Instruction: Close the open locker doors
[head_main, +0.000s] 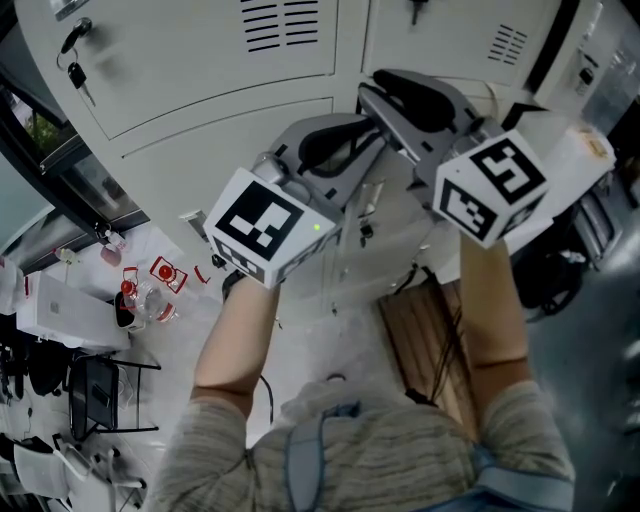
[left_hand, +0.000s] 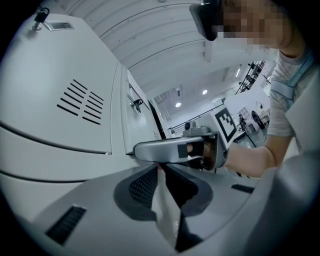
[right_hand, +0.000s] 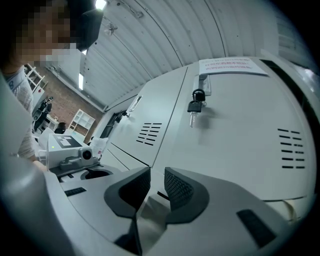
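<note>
Pale grey locker doors (head_main: 220, 70) fill the top of the head view. A key (head_main: 75, 65) hangs in one lock, and every door that I see lies flush. My left gripper (head_main: 378, 135) is held up just in front of them with its pads touching at the tips and nothing between them. My right gripper (head_main: 372, 92) is a little higher, its tips close to a door seam. In the right gripper view my right gripper (right_hand: 157, 181) shows a narrow gap between empty pads, facing a door (right_hand: 240, 140) with a hanging key (right_hand: 194, 107). The left gripper view shows my left gripper (left_hand: 160, 169) against a vented door (left_hand: 75, 75).
A dark vertical strip (head_main: 552, 40) runs at the far right of the lockers. Below, a wooden board (head_main: 425, 335) and cables lie on the floor. At the left stand a white table (head_main: 60, 310) with red items (head_main: 165, 272) and a black chair (head_main: 95, 395).
</note>
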